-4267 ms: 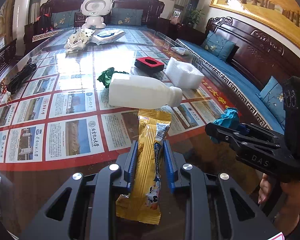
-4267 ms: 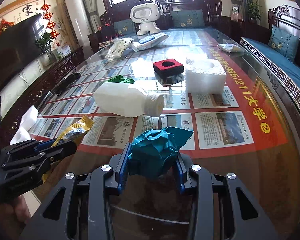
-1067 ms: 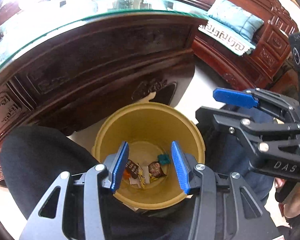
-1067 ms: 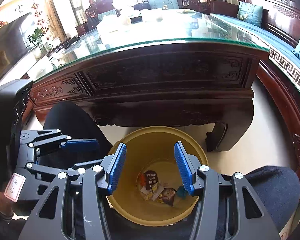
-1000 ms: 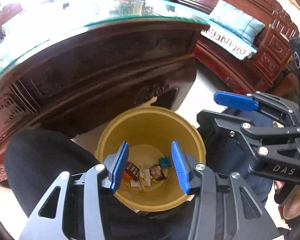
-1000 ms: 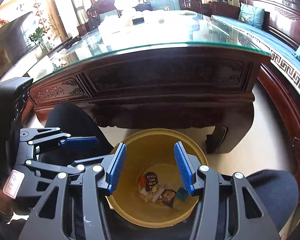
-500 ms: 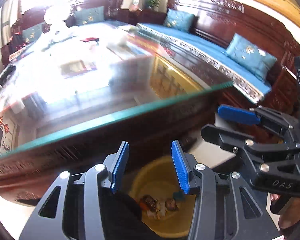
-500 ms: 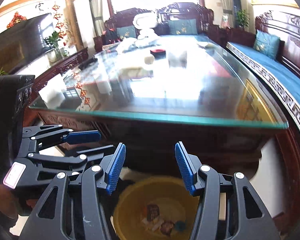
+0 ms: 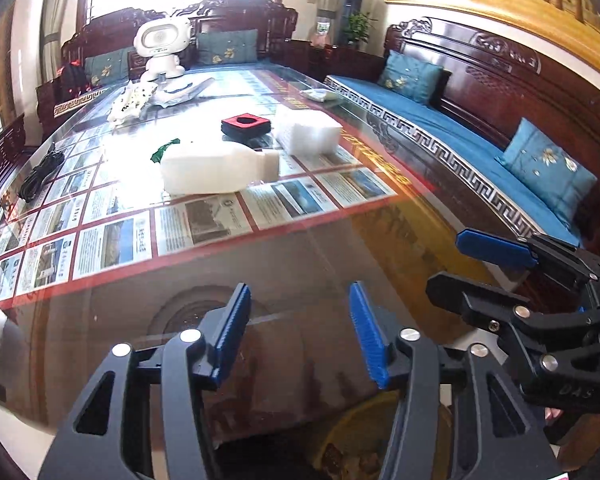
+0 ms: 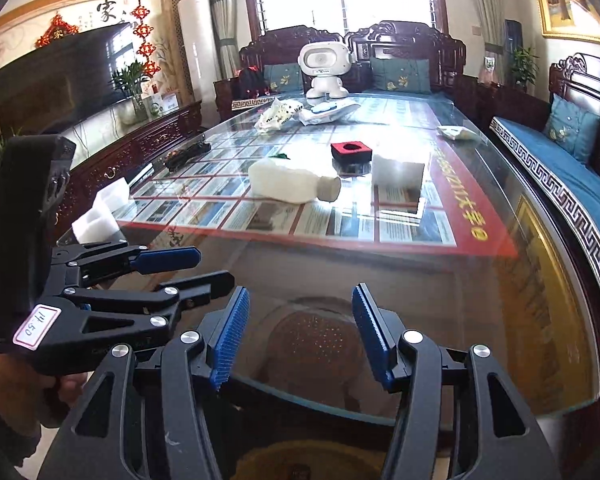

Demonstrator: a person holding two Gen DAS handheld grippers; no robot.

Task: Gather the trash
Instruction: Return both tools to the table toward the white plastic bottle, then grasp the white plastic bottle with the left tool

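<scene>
Both my grippers are empty, jaws parted and just widened: left gripper (image 9: 300, 330), right gripper (image 10: 300, 334). Below them I glimpse the yellow bin (image 9: 360, 436) under the near table (image 10: 440, 280) edge. Straight ahead of both lies one white plastic bottle (image 10: 292, 182) on its side, long axis across my view, cap toward my right; neither gripper looks clearly nearer. Beyond it: one green scrap (image 9: 162, 148), one white foam block (image 10: 398, 170), one red-and-black foam insert (image 10: 350, 151).
</scene>
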